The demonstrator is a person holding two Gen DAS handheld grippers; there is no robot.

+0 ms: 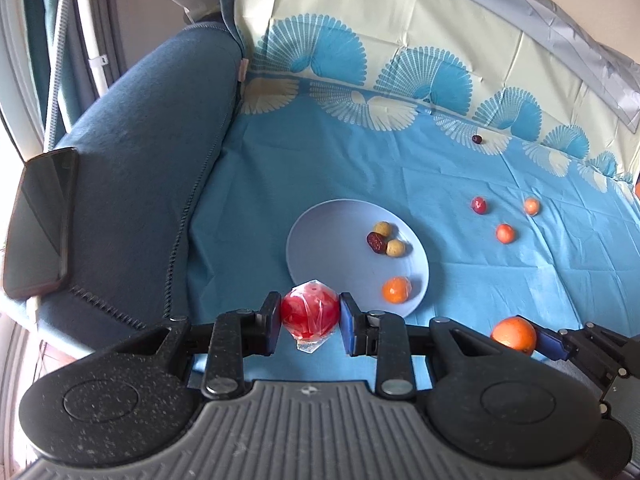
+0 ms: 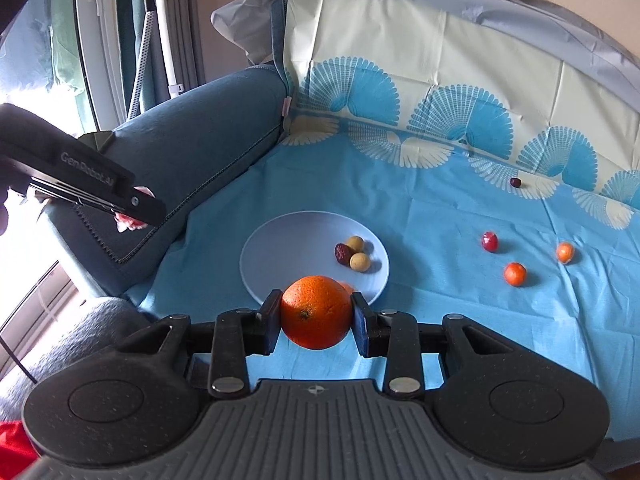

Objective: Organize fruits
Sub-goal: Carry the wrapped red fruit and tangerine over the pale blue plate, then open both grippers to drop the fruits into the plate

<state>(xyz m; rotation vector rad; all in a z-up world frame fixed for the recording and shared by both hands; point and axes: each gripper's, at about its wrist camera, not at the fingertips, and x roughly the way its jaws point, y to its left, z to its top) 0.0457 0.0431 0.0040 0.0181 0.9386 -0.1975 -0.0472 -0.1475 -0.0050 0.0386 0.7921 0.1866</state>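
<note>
The left gripper (image 1: 309, 317) has its jaws closed on a red fruit wrapped in clear film (image 1: 308, 314), held just over the near rim of the pale blue plate (image 1: 320, 236). The right gripper (image 2: 316, 312) has its jaws clamped on a large orange (image 2: 315, 311), also at the plate's near rim. Both hang above a sofa seat covered with a blue cloth (image 1: 360, 168), not a desk.

On the plate lie two yellowish round fruits (image 1: 389, 240), a dark red date (image 1: 375, 242) touching them, and a small orange (image 1: 396, 289) near the front rim. Three small fruits (image 1: 505, 233) sit loose on the cloth toward the right edge, and a dark one (image 1: 477, 139) lies far back.

The wrapped fruit looks slippery: the film crinkles and could slide under the pads, so a hold across its widest middle seems safest. The orange appears firm and heavier, its dimpled skin giving good purchase at the equator. Both are round and likely to roll once set down.
</note>
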